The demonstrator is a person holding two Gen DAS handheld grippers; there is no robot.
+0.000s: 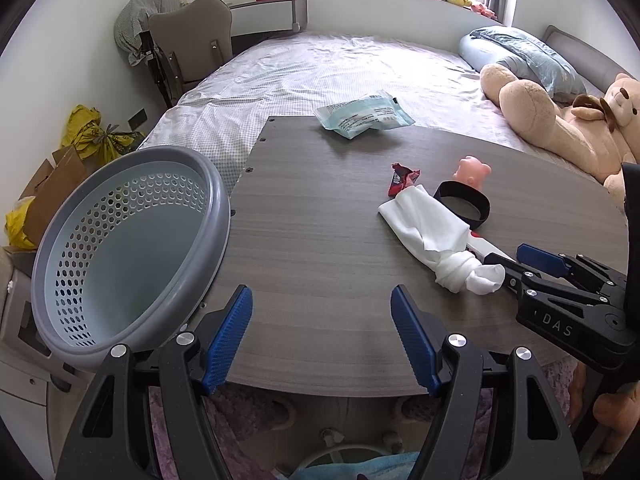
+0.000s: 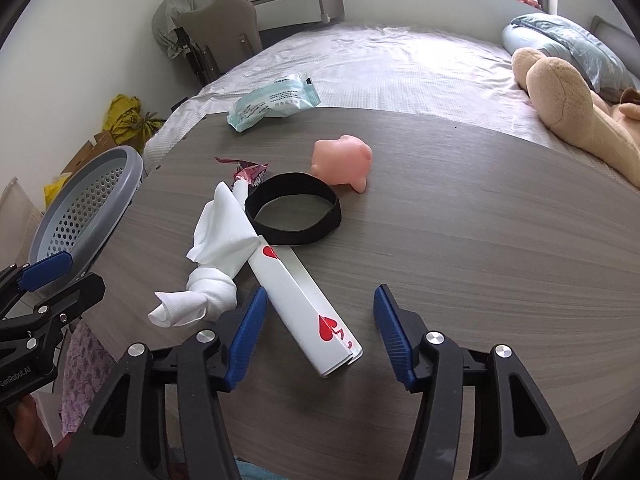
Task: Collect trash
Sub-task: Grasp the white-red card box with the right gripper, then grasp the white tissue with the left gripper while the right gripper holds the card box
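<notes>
Between our right gripper's point(image 2: 320, 316) parted blue jaws we are seeing the white box point(image 2: 306, 306), pads not touching it. Crumpled tissue point(image 2: 218, 256) is lying just left. Our left gripper point(image 1: 322, 340) is hanging released, basket point(image 1: 120, 240) leftward.

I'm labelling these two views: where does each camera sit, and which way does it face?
Left wrist: on the left gripper, looking down across the grey wood-grain table toward the bed; its blue-padded fingers, the right gripper and the grey perforated basket show.
Right wrist: on the right gripper, over the white heart-printed box; the left gripper shows at the left edge.
Shared: twisted white tissue, black band.
</notes>
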